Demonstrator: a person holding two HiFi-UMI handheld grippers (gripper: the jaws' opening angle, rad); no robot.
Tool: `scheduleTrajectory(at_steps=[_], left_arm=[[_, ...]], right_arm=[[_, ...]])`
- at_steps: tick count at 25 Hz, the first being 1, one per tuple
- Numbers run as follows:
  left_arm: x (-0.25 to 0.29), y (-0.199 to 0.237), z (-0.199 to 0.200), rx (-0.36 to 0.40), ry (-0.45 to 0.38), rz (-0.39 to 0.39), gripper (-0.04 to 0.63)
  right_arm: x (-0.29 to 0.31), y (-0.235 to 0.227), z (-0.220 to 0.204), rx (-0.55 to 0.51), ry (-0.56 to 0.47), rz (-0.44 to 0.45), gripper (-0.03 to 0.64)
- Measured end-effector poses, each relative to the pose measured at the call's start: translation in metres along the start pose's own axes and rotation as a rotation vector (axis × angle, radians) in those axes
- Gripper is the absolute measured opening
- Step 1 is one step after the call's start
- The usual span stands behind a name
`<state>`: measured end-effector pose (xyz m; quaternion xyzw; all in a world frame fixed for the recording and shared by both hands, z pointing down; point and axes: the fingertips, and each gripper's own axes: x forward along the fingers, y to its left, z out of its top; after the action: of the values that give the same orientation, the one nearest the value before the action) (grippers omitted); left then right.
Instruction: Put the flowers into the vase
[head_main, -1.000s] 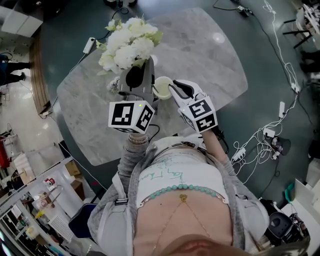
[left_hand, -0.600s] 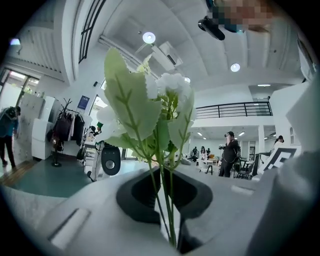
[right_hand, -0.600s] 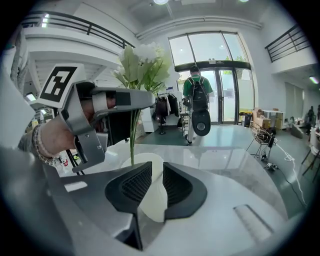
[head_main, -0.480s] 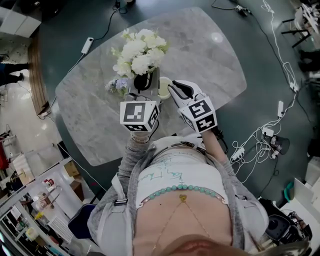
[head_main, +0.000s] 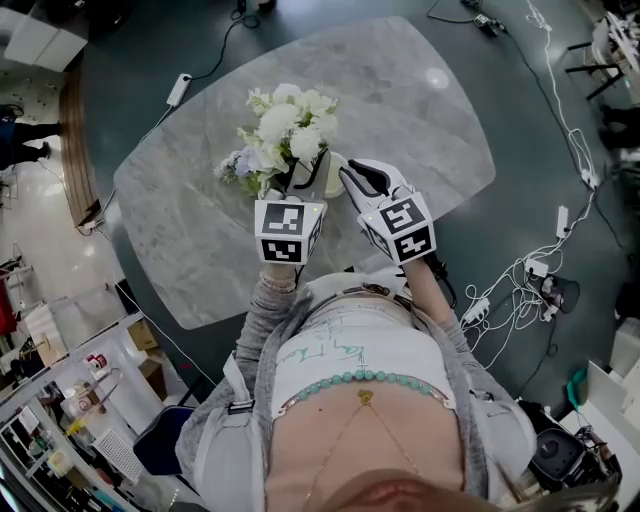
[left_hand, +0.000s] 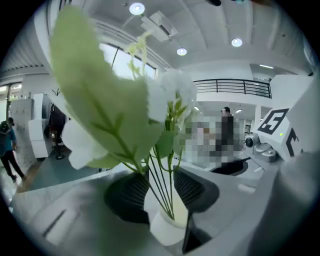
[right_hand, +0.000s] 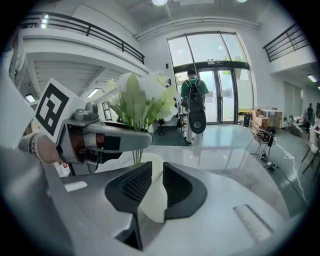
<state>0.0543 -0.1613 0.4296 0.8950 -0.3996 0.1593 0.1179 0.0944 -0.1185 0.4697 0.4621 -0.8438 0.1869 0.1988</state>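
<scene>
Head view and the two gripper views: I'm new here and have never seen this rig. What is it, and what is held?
There is no robot: a person holds a two-jaw gripper in each hand. The head view looks down from the person's head; each gripper view looks along that gripper's own jaws. On the marble table is a white vase. The right gripper pinches its rim. The left gripper is shut on the stems of the white flowers, whose ends are at the vase's mouth.

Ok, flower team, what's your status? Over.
Left tool gripping flower stems, ends inside the vase. Right tool pinching the vase rim. Nothing blocking.
</scene>
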Motion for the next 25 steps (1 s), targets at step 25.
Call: scheduleTrajectory(at_steps=[25], left_arm=[[-0.023, -0.021, -0.052, -0.078, 0.286, -0.158, 0.224]], right_arm=[[-0.012, -0.004, 0.0, 0.033, -0.022, -0.011, 0.092]])
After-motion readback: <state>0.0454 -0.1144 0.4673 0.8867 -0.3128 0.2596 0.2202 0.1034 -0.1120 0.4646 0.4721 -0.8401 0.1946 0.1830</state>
